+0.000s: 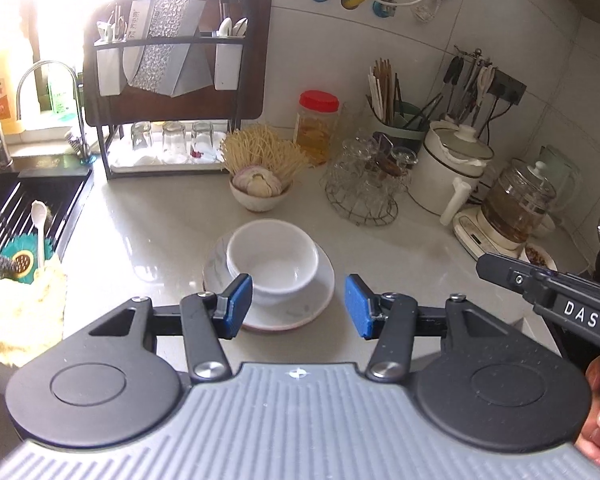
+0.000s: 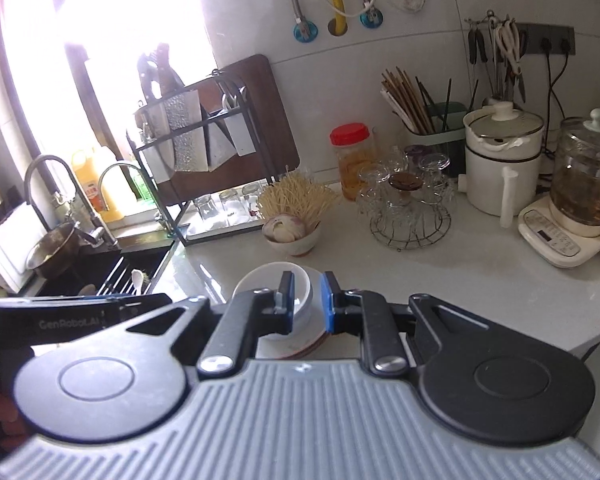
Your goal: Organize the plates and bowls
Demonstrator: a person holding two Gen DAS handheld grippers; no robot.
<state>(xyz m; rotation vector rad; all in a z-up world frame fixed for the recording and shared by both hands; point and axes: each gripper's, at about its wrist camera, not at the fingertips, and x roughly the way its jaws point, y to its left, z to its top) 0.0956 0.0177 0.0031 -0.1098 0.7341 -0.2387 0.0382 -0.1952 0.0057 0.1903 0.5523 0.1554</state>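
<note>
The white bowl (image 1: 274,258) sits upright, mouth up, on the marbled plate (image 1: 220,276), which lies flat on the pale counter (image 1: 140,232). Both are round, so neither has a long axis or points any way but up.

Taking the bowl as the landmark and going left to right: the sink (image 1: 28,216) is well to its left, with a white spoon (image 1: 39,232) on the rack there. The left gripper (image 1: 299,306) hovers near the bowl on the camera side, its blue pads parted about halfway with nothing between them; the bowl lies just beyond its left finger, apart from it. Behind the bowl stands a small bowl of garlic (image 1: 260,190). The right gripper (image 2: 307,300), to the bowl's right, is nearly closed and holds nothing, with a narrow gap left between its pads; in its own view the bowl and plate lie beyond its tips.
</note>
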